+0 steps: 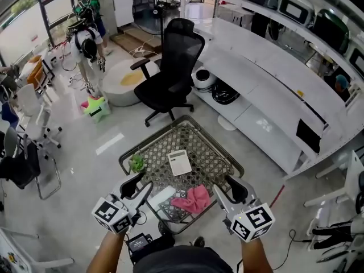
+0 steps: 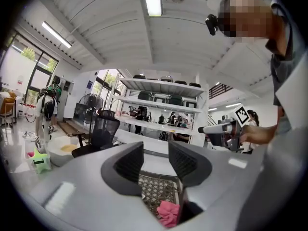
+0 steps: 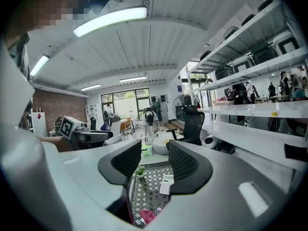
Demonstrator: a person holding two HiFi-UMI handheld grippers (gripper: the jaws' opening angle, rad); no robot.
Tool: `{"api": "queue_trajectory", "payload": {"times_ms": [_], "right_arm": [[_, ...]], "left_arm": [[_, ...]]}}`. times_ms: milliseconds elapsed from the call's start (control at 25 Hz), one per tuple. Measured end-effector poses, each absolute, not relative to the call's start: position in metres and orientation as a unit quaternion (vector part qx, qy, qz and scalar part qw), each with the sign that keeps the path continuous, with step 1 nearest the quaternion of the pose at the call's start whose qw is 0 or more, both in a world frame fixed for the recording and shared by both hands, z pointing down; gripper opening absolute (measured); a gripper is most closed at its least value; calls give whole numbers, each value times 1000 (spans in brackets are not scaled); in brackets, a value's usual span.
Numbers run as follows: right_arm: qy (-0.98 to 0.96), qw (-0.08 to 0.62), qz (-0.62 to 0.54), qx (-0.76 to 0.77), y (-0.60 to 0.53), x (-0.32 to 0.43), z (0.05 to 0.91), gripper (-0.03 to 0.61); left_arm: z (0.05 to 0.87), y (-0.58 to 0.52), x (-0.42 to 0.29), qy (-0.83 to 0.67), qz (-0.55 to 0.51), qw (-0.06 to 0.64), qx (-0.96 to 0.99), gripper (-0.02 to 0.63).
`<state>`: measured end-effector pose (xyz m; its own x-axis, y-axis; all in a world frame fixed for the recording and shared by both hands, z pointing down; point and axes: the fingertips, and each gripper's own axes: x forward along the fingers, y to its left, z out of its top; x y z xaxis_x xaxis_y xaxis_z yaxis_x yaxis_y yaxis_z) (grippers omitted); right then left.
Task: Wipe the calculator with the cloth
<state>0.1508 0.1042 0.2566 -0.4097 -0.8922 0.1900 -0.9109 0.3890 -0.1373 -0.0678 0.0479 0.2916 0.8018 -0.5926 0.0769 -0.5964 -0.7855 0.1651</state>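
Observation:
A white calculator (image 1: 180,162) lies flat in the middle of a small table with a patterned top (image 1: 213,152). Nearer me on that table is a crumpled pink cloth (image 1: 193,199). My left gripper (image 1: 138,187) hovers over the table's near left edge, open and empty. My right gripper (image 1: 227,191) hangs over the near right edge, also open and empty, just right of the cloth. In the left gripper view the cloth (image 2: 168,212) shows below the gripper (image 2: 155,160). In the right gripper view the calculator (image 3: 166,183) lies beyond the gripper (image 3: 155,160).
A small green potted plant (image 1: 136,163) stands at the table's left side, and a white flat object (image 1: 161,197) lies left of the cloth. A black office chair (image 1: 170,67) stands behind the table. A long white counter (image 1: 267,101) runs along the right. A person (image 1: 88,47) stands far left.

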Motion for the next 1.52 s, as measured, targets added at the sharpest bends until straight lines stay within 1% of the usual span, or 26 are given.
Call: {"api": "queue_trajectory", "payload": {"times_ms": [240,720,1120,1520], "right_arm": [[-816,51,118,564,87,134,264,161],[-789,89,140,591,64,114,291,161],[-787,111,198,573,43,119,360,161],[-786,155,274,532,29,125,453,161]], "left_arm": [[297,19,-77,-287,10,99,953,195],[318,-19,-94,-252,5,123,960,195],[355,-30,-94,-265,31,146,953,196],[379,-35,-97,-309,46,172,934,196]]}}
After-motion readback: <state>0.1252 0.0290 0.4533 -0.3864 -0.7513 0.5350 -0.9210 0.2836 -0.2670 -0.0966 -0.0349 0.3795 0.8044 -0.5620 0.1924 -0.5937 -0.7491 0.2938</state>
